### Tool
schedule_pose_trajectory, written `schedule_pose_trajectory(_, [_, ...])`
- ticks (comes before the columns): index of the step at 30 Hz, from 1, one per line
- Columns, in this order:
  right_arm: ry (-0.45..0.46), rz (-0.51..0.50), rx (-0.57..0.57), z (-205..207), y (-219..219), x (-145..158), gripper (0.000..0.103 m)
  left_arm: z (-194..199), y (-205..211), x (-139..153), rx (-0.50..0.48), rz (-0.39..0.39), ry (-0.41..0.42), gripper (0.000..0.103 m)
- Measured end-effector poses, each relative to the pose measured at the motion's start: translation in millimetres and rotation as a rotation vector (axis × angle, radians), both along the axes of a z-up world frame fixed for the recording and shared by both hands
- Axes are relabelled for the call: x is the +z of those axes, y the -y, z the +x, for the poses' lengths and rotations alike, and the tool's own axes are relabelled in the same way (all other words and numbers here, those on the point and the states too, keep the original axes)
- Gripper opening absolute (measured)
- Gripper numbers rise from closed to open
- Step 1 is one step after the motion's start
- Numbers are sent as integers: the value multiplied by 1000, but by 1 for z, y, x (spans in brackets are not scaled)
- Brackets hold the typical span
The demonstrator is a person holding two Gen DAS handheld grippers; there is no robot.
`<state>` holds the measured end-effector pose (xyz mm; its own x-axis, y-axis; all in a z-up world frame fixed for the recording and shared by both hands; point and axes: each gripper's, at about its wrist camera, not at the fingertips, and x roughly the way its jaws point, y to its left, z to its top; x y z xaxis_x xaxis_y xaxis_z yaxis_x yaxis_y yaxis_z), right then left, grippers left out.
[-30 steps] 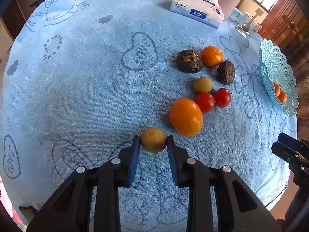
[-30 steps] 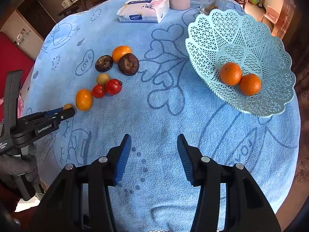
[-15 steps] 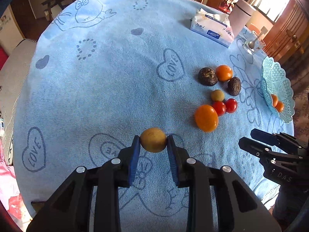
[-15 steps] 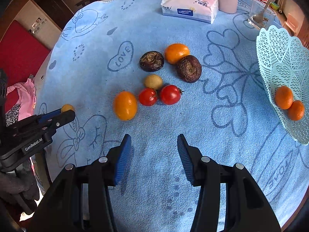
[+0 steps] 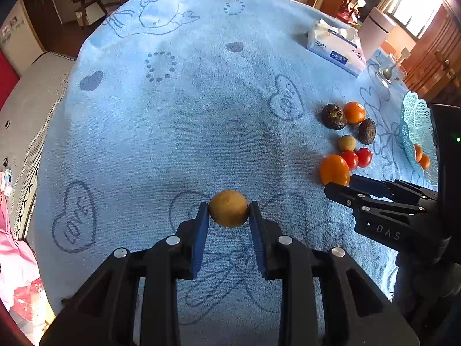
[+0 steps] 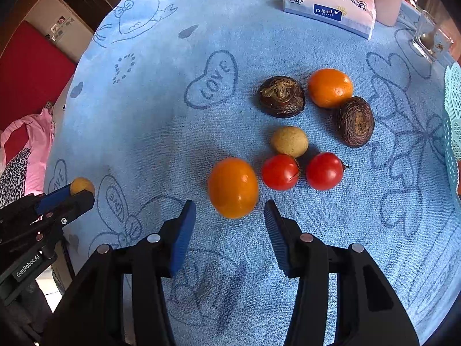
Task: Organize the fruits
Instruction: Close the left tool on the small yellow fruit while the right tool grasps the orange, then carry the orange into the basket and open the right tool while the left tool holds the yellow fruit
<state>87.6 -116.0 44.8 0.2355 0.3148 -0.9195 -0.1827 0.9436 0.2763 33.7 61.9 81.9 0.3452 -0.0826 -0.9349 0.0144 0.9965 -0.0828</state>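
My left gripper (image 5: 228, 210) is shut on a small tan-yellow round fruit (image 5: 228, 208) and holds it above the blue cloth; it also shows in the right wrist view (image 6: 82, 186). My right gripper (image 6: 230, 210) is open, its fingertips just short of a large orange fruit (image 6: 232, 187). Behind that fruit lie two red tomatoes (image 6: 280, 172), a second tan fruit (image 6: 289, 141), two dark brown fruits (image 6: 281, 96) and a smaller orange (image 6: 330, 87). The light-blue lattice basket (image 5: 415, 121) at the right edge holds two oranges (image 5: 421, 157).
A tissue pack (image 6: 330, 7) and a pale cylinder (image 5: 374, 33) stand at the far side. A glass with a spoon (image 6: 429, 39) is at the far right. The round table's cloth edge (image 5: 52, 106) drops off at the left, beside pink fabric (image 6: 37, 141).
My left gripper has lifted and drawn back to the left with the tan fruit. My right gripper has moved left from the basket up to the large orange fruit.
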Motion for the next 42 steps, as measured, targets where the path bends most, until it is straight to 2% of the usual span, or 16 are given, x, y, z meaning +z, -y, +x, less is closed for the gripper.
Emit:
schedule_pose_trajectory(11, [5,-39,4,8,-10,-8,51,1,-10,-1,4,0,-2,29])
schedule_pose_trajectory(13, [8,-52,9,9,-13,-8,49,2,-11,-1,3,0,-2,29])
schedule_pose_trajectory(17, [14,-73,20,7,-12,-8,37,1,-10,-1,4,-1,-2,29])
schedule_pose_trajectory(34, [24,-47,10,-18,11,11,37,-6,8,5,-3,10,9,29])
schedule_pose_trajectory(42, [74,-41,-23,-29,39,32,37,-10,27,9,-25,9,16,29])
